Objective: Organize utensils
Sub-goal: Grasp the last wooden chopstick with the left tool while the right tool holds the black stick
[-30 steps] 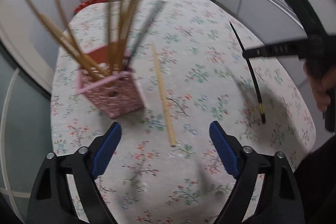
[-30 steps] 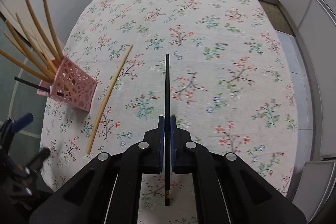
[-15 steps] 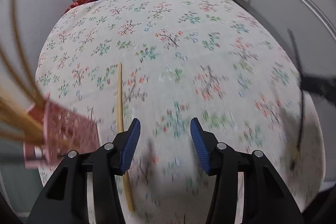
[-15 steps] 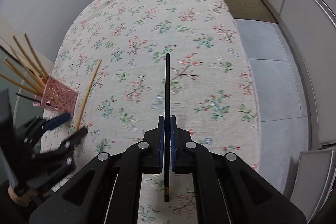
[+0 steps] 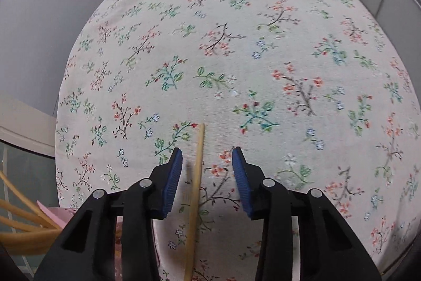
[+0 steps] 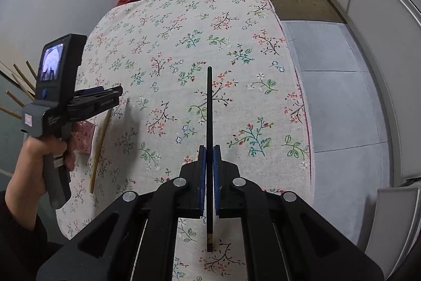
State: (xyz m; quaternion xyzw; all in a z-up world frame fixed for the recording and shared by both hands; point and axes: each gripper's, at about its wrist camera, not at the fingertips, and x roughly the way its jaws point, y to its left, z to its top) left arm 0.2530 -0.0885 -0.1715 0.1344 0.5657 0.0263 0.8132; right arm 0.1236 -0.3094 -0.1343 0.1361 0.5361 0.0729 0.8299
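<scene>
- Left tongs [image 5: 206, 167]: spread, holding nothing. In the last second they have swung away from the pink basket and come down over the loose bamboo chopstick [image 5: 196, 191]; a second ago the stick lay well ahead of them, and now it runs up between the two blue pads [image 5: 172, 179].
- The stick sits closer to the left pad than the right and touches neither. Its far tip ends just above the pad tips, at centre frame; its near end leaves the bottom edge.
- Judgement: the approach is done and the tongs need only close. The off-centre stick may roll or pivot as they do.
- Right tongs [image 6: 209, 162]: pressed together on the black chopstick [image 6: 209, 107], as half a second ago. It points up the frame, clear of the table [image 6: 236, 25], tail below the pads.
- Pink basket [image 6: 84, 136]: left edge of the right-wrist view, partly behind the left hand [image 6: 39, 157], bamboo sticks fanning out of it. In the left-wrist view it shows only at the lower left corner.
- Both loose sticks are not yet in the basket.
</scene>
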